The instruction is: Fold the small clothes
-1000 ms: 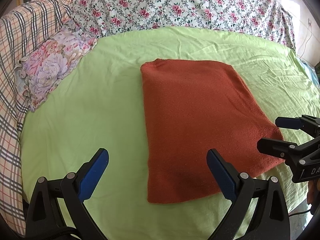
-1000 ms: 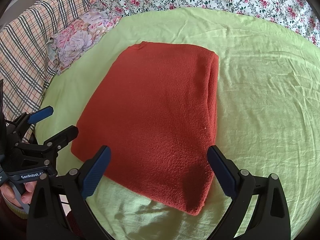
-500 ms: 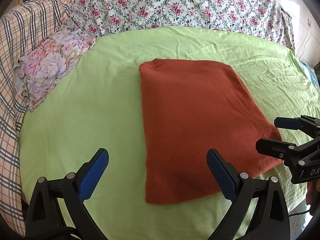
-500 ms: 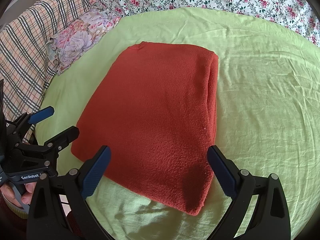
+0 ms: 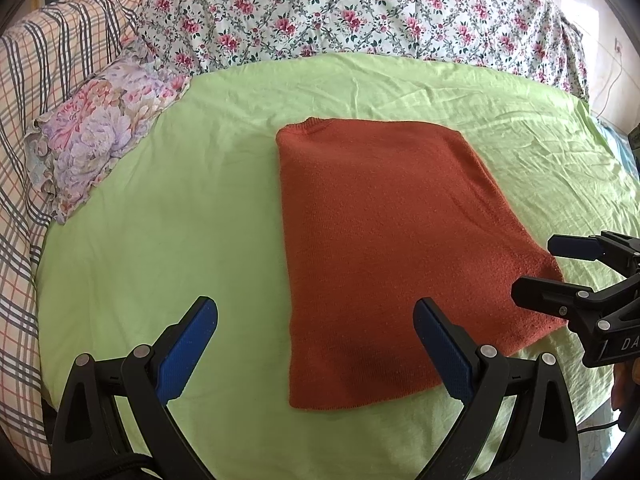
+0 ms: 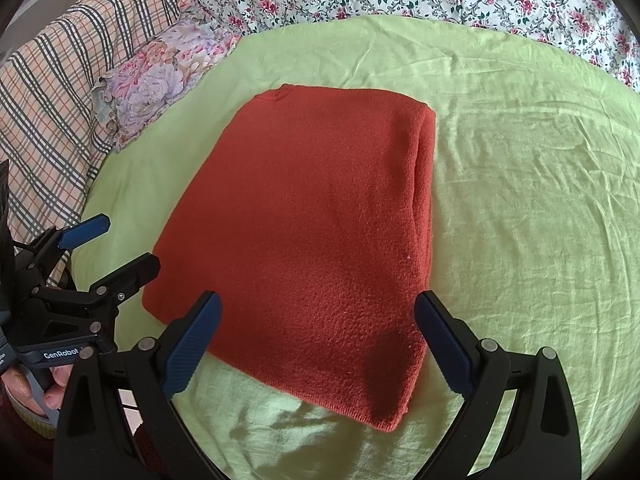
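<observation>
A rust-red knitted garment (image 5: 392,248) lies folded into a flat rectangle on the light green sheet (image 5: 180,208); it also shows in the right wrist view (image 6: 312,232), with its folded edge on the right side. My left gripper (image 5: 316,344) is open and empty, hovering over the garment's near left corner. My right gripper (image 6: 316,340) is open and empty above the garment's near edge. Each gripper shows in the other's view: the right one (image 5: 548,268) at the garment's near right corner, the left one (image 6: 116,244) at its left corner.
A floral purple pillow (image 5: 100,128) lies at the left of the sheet. A rose-patterned bedspread (image 5: 340,12) runs along the back. A plaid blanket (image 5: 36,92) covers the far left. The bed's near edge is just under the grippers.
The left wrist view has shifted slightly, so the garment sits a little further left in it. Both grippers stay open and the garment has not moved.
</observation>
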